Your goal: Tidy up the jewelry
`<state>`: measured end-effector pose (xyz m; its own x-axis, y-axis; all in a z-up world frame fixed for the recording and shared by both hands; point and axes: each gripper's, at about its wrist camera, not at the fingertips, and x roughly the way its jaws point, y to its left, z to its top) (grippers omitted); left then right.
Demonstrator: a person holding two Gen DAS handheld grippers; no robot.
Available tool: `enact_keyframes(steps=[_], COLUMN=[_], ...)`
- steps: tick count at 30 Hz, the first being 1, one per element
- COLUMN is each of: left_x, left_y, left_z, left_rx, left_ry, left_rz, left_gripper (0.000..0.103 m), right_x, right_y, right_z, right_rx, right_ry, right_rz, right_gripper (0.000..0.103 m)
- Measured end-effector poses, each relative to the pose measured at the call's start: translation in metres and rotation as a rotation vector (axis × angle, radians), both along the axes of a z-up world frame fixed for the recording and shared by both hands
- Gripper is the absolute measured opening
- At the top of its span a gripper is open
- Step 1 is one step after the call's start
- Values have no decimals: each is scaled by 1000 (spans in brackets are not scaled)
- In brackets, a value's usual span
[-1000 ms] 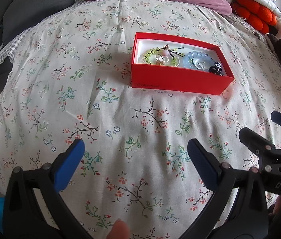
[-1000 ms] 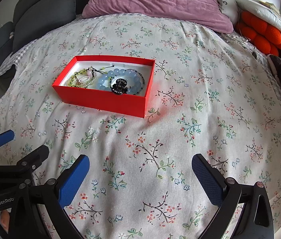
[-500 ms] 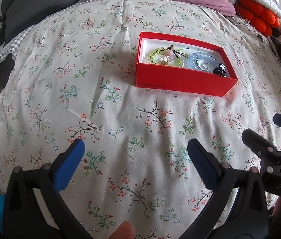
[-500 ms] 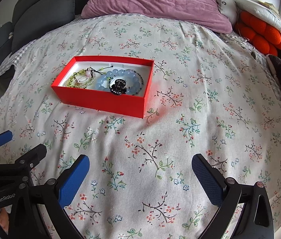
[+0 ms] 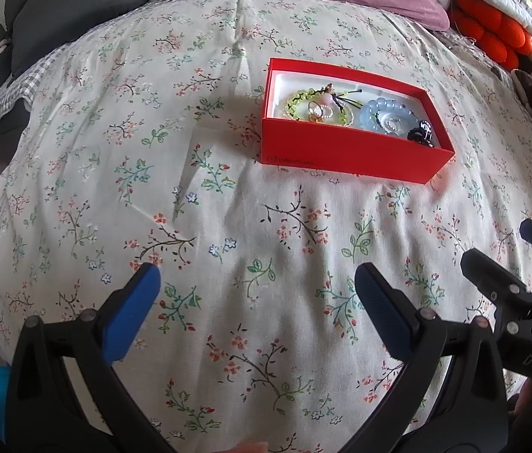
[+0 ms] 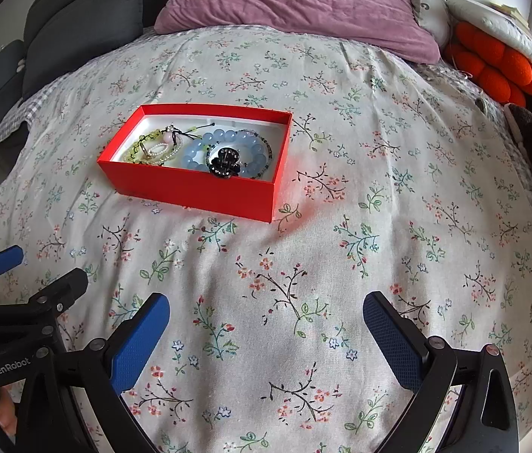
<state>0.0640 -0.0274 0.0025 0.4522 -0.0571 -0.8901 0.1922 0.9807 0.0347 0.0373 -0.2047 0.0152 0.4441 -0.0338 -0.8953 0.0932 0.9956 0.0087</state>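
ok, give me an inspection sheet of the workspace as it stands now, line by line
Surface: floral bedspread, wrinkled.
Job's things: red box, open; inside, blue bead bracelet, green bead bracelet, pearl piece, black hair claw resting on the blue beads.
Clutter: nothing seen loose on the bedspread.
Grippers: left gripper and right gripper both have jaws open, empty, short of the box.
Cables: nothing seen.
Surroundings: purple pillow, orange cushion, dark chairs.

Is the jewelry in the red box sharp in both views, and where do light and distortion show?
Left wrist view: red box sharp, bedspread bulges from fisheye. Right wrist view: black hair claw and blue bead bracelet crisp; red glow on cloth right of the box.
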Motion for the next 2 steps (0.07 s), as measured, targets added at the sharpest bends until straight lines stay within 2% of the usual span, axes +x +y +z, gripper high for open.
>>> enact_keyframes(steps=[2], left_x=[0], left_y=[0], left_z=[0], left_rx=[2], left_ry=[0], left_rz=[-3], left_gripper=[102], right_x=[0], right_y=[0], right_z=[0], right_rx=[0], right_ry=[0], right_rz=[0], right_gripper=[103])
